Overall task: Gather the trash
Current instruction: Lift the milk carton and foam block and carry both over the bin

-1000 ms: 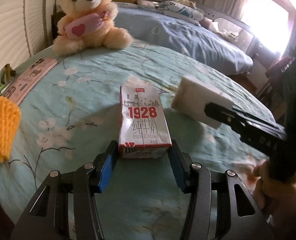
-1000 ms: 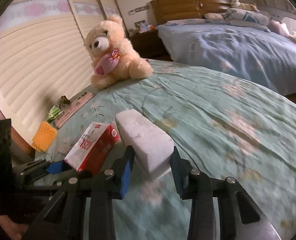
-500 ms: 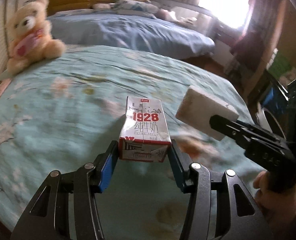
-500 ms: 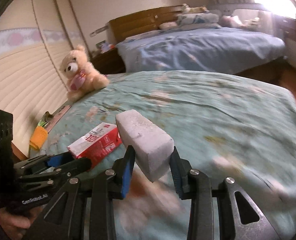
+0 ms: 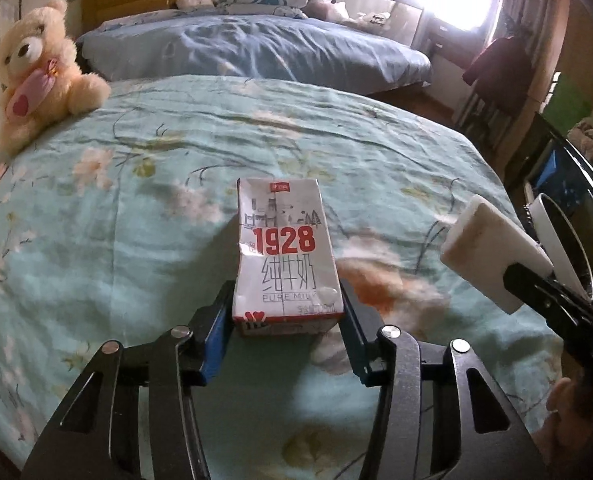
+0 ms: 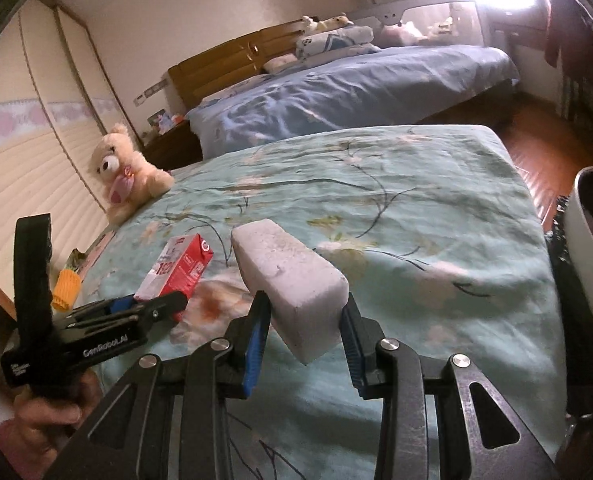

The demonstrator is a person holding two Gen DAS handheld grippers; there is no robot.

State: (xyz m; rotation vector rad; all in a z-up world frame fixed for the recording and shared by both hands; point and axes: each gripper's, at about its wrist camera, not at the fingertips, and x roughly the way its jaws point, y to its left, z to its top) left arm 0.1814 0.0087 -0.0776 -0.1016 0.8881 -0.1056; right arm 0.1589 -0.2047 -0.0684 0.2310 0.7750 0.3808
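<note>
White foam block (image 6: pixel 292 280), one, clenched in right tongs (image 6: pixel 304 340); one milk carton (image 5: pixel 286 256) clenched in left tongs (image 5: pixel 286 330).

Teddy bear (image 5: pixel 36 68) on floral teal bedspread (image 5: pixel 144 184), blue-quilted bed (image 5: pixel 256 48) behind.

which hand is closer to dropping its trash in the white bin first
Right, probably. The right gripper, shut on the white foam block, has the white round bin right beside it. The left gripper, holding the red and white milk carton, sits farther from the bin.
</note>
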